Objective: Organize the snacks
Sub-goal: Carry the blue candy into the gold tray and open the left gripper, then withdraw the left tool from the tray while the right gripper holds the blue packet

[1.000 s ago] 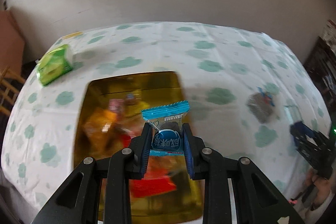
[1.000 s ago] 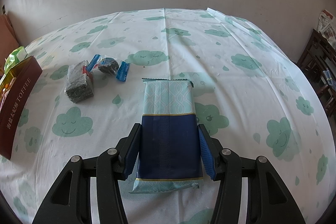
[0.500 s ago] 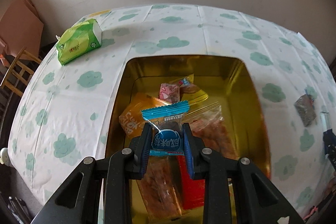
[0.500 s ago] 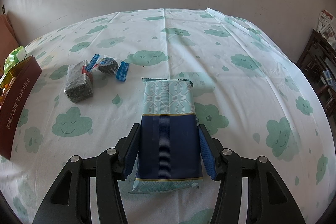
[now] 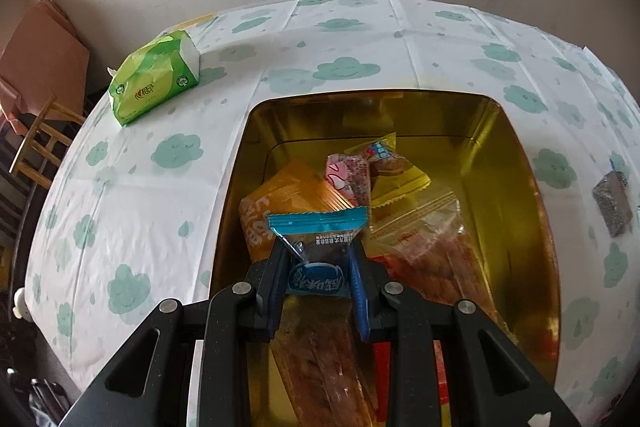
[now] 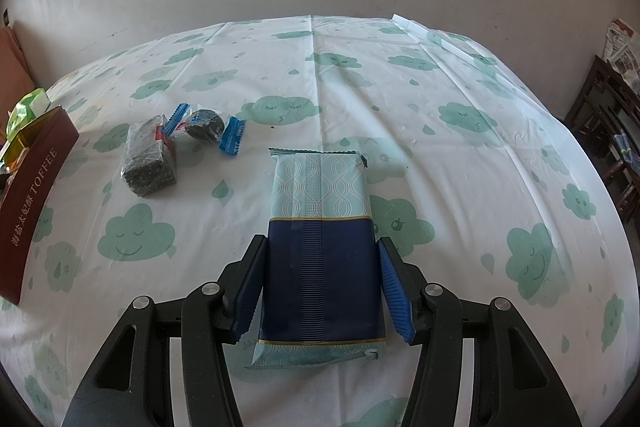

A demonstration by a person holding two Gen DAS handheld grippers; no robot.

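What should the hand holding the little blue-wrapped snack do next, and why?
Probably open the jaws of the left gripper: its blue-wrapped snack already hangs over the gold tin, above other snacks, so releasing should drop it inside.

We see a gold-lined tin point(image 5: 516, 163) with a maroon outer wall, on a white cloth point(image 6: 400, 75) printed with mint-green clouds. Inside the tin lie orange point(image 5: 276, 203), pink point(image 5: 348, 175), yellow point(image 5: 396, 171) and clear red-printed packets point(image 5: 432, 243). Above the tin, our black left claw point(image 5: 319, 279) has blue pads around a blue-and-clear wrapper point(image 5: 318, 239). Beyond the tin is a lime-green tissue pack point(image 5: 154, 79). To its right is a navy and pale-teal wave-patterned pack point(image 6: 322, 243).
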